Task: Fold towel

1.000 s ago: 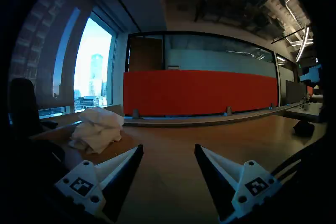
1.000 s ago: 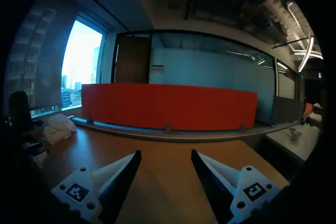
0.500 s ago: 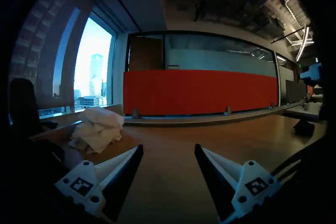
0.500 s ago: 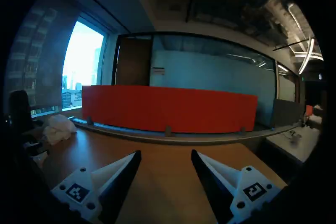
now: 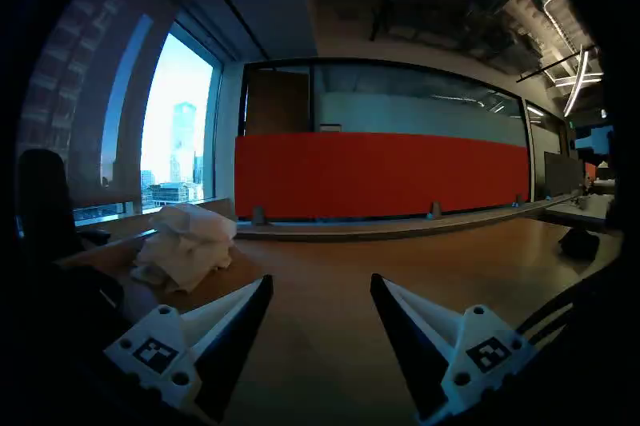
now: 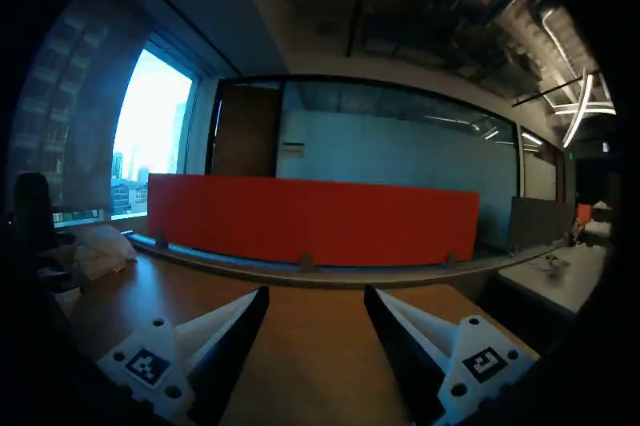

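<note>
In the left gripper view, the left tool (image 5: 320, 278) is gaping wide, pointed white fingers empty, above the smooth wooden table (image 5: 448, 258). The crumpled white towel (image 5: 186, 246) is lying heaped at the table's left edge. In the right gripper view, the right tool (image 6: 317, 290) is hovering spread and empty, with the towel sitting far left.

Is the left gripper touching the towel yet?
Apart. The left gripper view shows bare table between the open left gripper and the crumpled towel lying farther off.
</note>
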Available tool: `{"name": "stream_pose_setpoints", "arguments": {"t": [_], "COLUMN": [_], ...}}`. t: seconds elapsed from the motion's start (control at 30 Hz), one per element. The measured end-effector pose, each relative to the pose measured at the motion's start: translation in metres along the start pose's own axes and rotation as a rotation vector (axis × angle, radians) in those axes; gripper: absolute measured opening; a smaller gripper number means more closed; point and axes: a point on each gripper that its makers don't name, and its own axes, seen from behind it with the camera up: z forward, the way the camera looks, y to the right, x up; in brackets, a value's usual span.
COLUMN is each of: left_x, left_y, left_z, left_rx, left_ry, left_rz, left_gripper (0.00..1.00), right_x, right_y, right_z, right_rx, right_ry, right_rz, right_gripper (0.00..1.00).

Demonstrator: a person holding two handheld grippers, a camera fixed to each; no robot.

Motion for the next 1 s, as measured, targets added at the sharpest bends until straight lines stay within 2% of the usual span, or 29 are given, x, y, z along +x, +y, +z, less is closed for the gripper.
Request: {"name": "stream_pose_setpoints", "arguments": {"t": [0.5,0.8,1.0], "left_x": [-0.003,-0.003,-0.004], "left_y": [0.001,0.002,0.001], "left_z": [0.001,0.001,0.002], "left_rx": [0.000,0.000,0.000], "left_ry": [0.001,0.001,0.001], "left_rz": [0.000,0.000,0.000], "left_gripper": [0.90,0.90,0.90], "right_x": [-0.055,-0.090,-0.111], "right_y": [0.024,0.037,0.039], "right_z": [-0.005,0.000,0.001], "right_rx": [-0.026,-0.041,-0.040], "right_ry": [0.018,0.009,0.006], "right_rz": [0.072,0.083,0.064], "right_gripper": [0.91,0.91,0.92]}}
